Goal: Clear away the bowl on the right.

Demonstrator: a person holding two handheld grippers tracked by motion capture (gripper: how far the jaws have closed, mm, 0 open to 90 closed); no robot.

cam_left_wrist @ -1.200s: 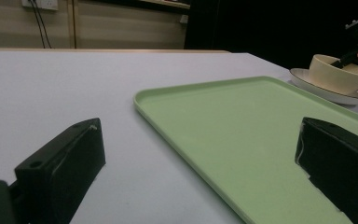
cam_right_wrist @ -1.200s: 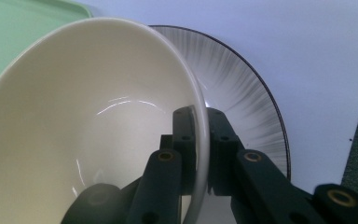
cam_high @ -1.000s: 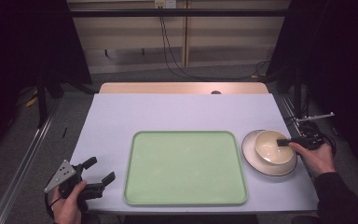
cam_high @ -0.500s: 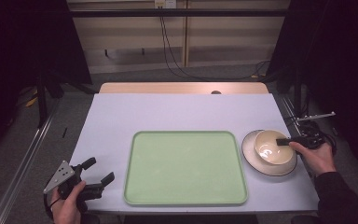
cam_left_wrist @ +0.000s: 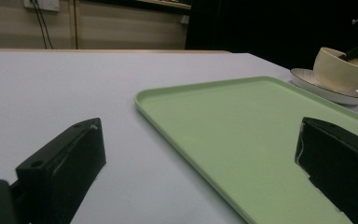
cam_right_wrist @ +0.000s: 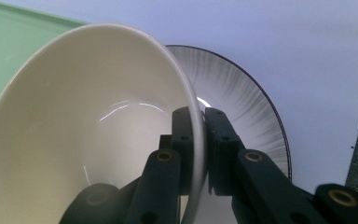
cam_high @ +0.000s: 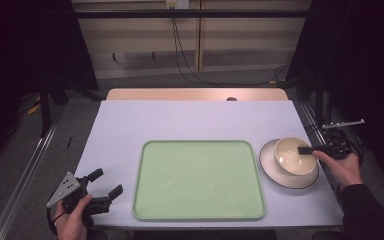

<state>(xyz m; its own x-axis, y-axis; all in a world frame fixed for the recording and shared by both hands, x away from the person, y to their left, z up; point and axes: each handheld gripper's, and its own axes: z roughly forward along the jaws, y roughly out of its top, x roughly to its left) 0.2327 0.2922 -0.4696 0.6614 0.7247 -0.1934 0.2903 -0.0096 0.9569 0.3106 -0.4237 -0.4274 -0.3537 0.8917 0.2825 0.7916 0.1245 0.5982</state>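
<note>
No text, label, brand, number or sign can be read anywhere in these views.

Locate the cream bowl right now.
In the high view the bowl sits on the plate at the table's right side, just right of the green tray, its rim pinched by the right gripper.

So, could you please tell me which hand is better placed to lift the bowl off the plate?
The right. Its gripper is already shut on the bowl rim, one jaw inside and one outside, while the left gripper rests open beyond the tray.
</note>
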